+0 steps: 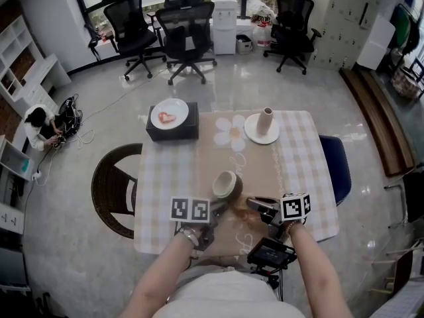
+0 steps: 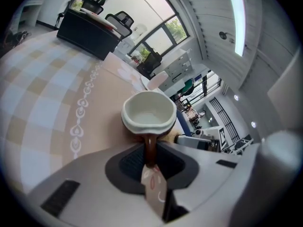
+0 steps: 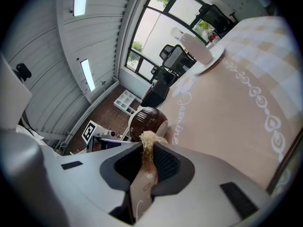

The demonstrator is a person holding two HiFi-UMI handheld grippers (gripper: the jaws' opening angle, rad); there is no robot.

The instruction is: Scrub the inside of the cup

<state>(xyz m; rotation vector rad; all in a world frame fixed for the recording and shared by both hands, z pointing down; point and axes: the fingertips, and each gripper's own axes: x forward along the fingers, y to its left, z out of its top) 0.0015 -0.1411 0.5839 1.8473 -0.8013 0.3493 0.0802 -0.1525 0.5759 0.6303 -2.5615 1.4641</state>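
The left tongs (image 2: pixel 150 159) are clenched on the dark brown handle (image 2: pixel 150 148) of the ceramic cup (image 2: pixel 149 113) — ribbed brown outside, pale inside. The cup is over the beige middle of the check-clothed bench (image 1: pixel 301 158), near its front edge, with its mouth tipped toward the left tongs. The right tongs (image 3: pixel 148 161) grasp a tuft of straw-coloured fibre scrubber (image 3: pixel 148 141) — its tip just beside the cup's brown outer wall, outside the mouth.

Glossy ceramic cup (image 2: pixel 149 115), fibrous scrubber (image 3: pixel 147 138), matt cloth tablecloth (image 1: pixel 298 164)
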